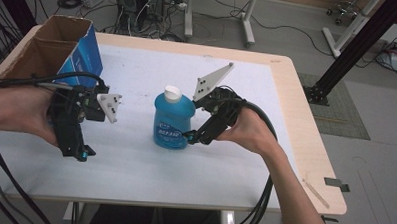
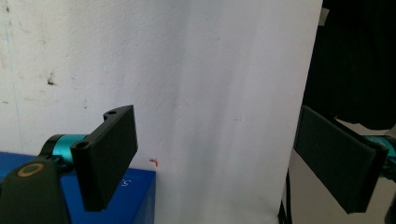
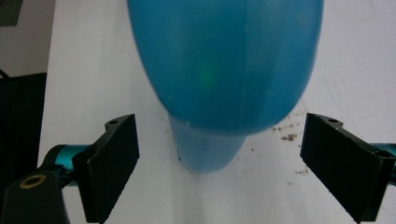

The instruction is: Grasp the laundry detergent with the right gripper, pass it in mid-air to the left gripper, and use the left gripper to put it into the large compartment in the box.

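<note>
We see a counter with a white sheet; on it stand a blue bottle and a cardboard box, possibly open-topped.

In the right gripper view the blue bottle is cut off by the top edge, so its cap and label cannot be seen there, and its surface is blurred because it is very close. In the high view the label text on the bottle is too small to read. The far jaw of the right gripper is hidden behind the bottle's base. In the left gripper view a blue box is cut by the bottom edge and partly covered by the jaw. The cardboard box has its inside partly hidden by its own wall.
</note>
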`<state>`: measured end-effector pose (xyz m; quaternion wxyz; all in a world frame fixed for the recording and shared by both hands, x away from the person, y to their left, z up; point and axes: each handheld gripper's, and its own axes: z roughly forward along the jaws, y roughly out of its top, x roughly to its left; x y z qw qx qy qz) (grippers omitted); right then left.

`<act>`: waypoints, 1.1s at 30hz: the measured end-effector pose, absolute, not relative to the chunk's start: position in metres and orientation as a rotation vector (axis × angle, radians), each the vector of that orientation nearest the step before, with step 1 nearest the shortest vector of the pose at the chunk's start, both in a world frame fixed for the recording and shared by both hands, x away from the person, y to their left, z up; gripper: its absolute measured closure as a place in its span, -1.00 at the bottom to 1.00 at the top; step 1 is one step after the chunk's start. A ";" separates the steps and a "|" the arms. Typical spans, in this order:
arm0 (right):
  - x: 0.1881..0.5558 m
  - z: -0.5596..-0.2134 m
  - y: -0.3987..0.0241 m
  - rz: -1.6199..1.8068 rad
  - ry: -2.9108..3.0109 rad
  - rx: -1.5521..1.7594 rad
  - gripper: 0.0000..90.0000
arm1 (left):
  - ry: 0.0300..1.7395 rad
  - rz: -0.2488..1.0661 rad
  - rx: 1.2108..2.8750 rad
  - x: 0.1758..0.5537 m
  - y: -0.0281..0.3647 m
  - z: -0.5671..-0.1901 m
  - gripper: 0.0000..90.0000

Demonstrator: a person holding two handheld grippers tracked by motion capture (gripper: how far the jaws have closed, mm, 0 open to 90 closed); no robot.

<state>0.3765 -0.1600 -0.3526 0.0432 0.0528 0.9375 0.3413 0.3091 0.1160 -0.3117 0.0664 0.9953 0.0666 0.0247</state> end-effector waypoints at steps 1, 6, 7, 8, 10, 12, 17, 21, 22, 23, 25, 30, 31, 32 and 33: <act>0.377 -0.354 -0.159 1.059 2.864 0.162 -0.76 | 0.204 0.074 3.001 0.309 0.116 -0.312 -0.70; 0.375 -0.361 -0.153 1.100 2.833 0.168 -0.75 | 0.199 0.079 3.000 0.309 0.115 -0.311 -0.70; 0.375 -0.362 -0.152 1.113 2.830 0.170 -0.75 | 0.199 0.080 2.999 0.309 0.115 -0.311 -0.70; 0.375 -0.363 -0.151 1.127 2.829 0.168 -0.75 | 0.199 0.082 2.997 0.309 0.115 -0.311 -0.70; 0.375 -0.366 -0.149 1.139 2.826 0.169 -0.75 | 0.195 0.082 2.998 0.309 0.115 -0.310 -0.70; 0.374 -0.368 -0.148 1.150 2.827 0.170 -0.74 | 0.192 0.082 3.001 0.309 0.115 -0.310 -0.70; 0.375 -0.370 -0.145 1.184 2.828 0.172 -0.74 | 0.197 0.078 3.001 0.308 0.116 -0.311 -0.70; 0.375 -0.371 -0.144 1.185 2.828 0.171 -0.74 | 0.200 0.079 3.000 0.309 0.117 -0.311 -0.70; 0.375 -0.372 -0.144 1.186 2.832 0.170 -0.74 | 0.206 0.081 2.998 0.309 0.117 -0.311 -0.70; 0.375 -0.372 -0.144 1.182 2.831 0.167 -0.73 | 0.204 0.082 2.999 0.309 0.117 -0.311 -0.70; 0.375 -0.373 -0.144 1.190 2.837 0.160 -0.61 | 0.206 0.083 2.997 0.309 0.117 -0.312 -0.70; 0.375 -0.373 -0.144 1.204 2.829 0.175 -0.60 | 0.206 0.084 2.997 0.308 0.117 -0.312 -0.70; 0.375 -0.373 -0.144 1.203 2.830 0.173 -0.54 | 0.206 0.084 2.997 0.308 0.117 -0.312 -0.70; 0.375 -0.373 -0.144 1.203 2.830 0.173 -0.54 | 0.206 0.084 2.997 0.308 0.117 -0.312 -0.70; 0.375 -0.373 -0.145 1.216 2.828 0.167 -0.50 | 0.207 0.084 2.997 0.308 0.117 -0.312 -0.70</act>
